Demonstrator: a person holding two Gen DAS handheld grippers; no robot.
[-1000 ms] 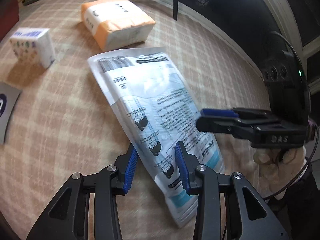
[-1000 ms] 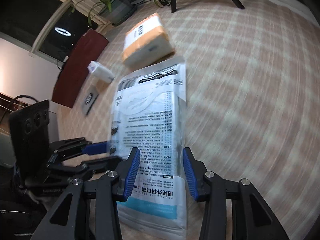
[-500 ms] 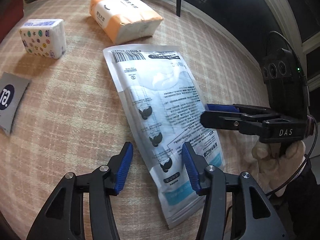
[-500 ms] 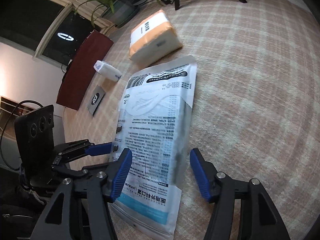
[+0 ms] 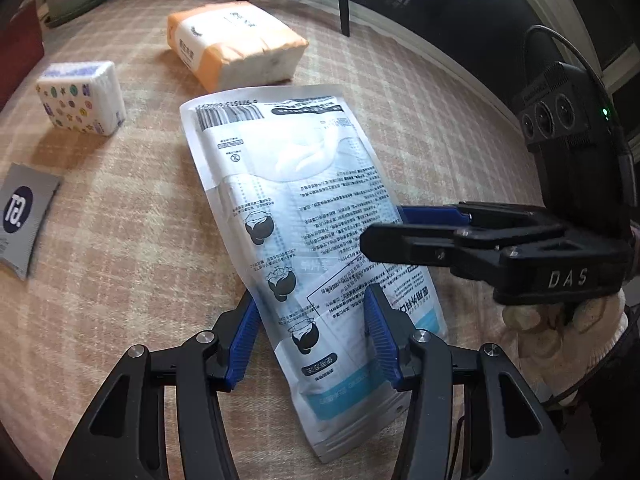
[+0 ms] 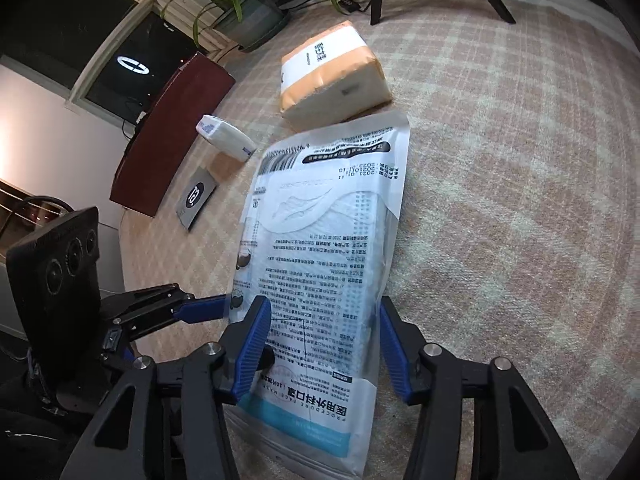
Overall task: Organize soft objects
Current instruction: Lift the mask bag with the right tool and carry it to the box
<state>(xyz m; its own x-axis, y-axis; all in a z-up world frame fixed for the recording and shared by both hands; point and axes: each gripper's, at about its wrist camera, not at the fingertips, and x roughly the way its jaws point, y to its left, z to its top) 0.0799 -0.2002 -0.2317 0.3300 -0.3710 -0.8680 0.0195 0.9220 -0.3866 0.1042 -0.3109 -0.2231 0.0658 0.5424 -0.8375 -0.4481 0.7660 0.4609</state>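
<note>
Both tools tilt steeply down over the near end of a flat face-mask pouch point(image 5: 316, 240) lying on the checked desk point(image 5: 440, 128).

In the left wrist view the left tool point(image 5: 310, 340) straddles the pouch's near part; its blue pads stand apart, one at each side, and have just been opening, with the pouch between them but not pinched. The right tool point(image 5: 384, 236) reaches in from 3 o'clock, level over the pouch's right edge, carried by a hand in a pale glove point(image 5: 560, 320).

In the right wrist view the right tool point(image 6: 322, 344) also brackets the pouch point(image 6: 332, 248); its jaws stand apart and have just been closing a little, the pads beside the pouch's edges rather than pressing it. The left tool point(image 6: 200, 310) comes in from 9 o'clock.

The pouch's long axis runs from 6 toward 12 o'clock, barcode end far, blue-banded end near.

Beyond its far end lies an orange-and-white tissue pack point(image 5: 236, 44). At 10 o'clock sits a small patterned tissue pack point(image 5: 82, 98), and at 9 o'clock a grey card point(image 5: 24, 220).
</note>
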